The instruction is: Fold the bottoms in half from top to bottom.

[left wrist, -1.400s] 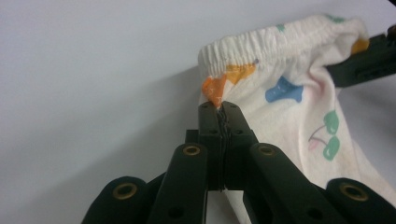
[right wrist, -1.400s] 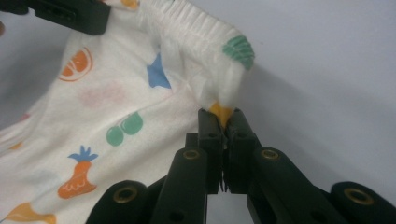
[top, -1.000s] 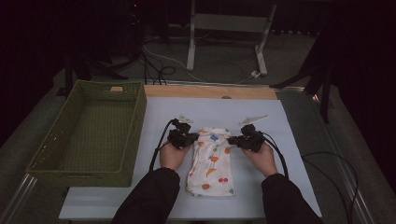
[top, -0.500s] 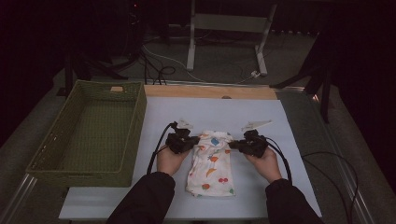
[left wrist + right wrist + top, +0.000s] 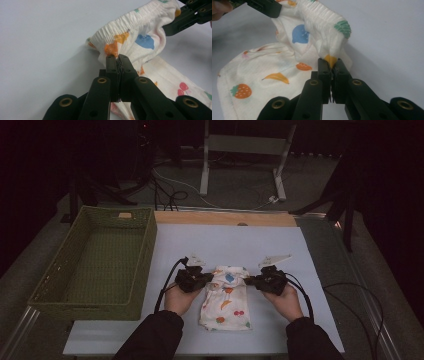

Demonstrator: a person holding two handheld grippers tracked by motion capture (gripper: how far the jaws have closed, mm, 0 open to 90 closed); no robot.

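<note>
A small white garment with a fruit print (image 5: 226,300) lies on the light blue table top (image 5: 230,245), its elastic waistband at the far end. My left gripper (image 5: 209,279) is shut on the waistband's left corner (image 5: 111,48). My right gripper (image 5: 249,280) is shut on the right corner (image 5: 332,58). Both corners are lifted a little, so the waistband (image 5: 130,23) stands up off the table. In the left gripper view the other gripper's jaw shows at the top right, pinching the cloth. The lower part of the garment (image 5: 249,80) rests flat.
A green woven basket (image 5: 100,260) stands at the left side of the table, with nothing in it. A wooden strip (image 5: 225,218) runs along the far edge. Cables (image 5: 350,305) trail off the right side. Metal stand legs (image 5: 240,165) rise beyond the table.
Both hands have drawn back toward the near edge with the waistband corners, and the garment has slid with them. Both grips are unchanged.
</note>
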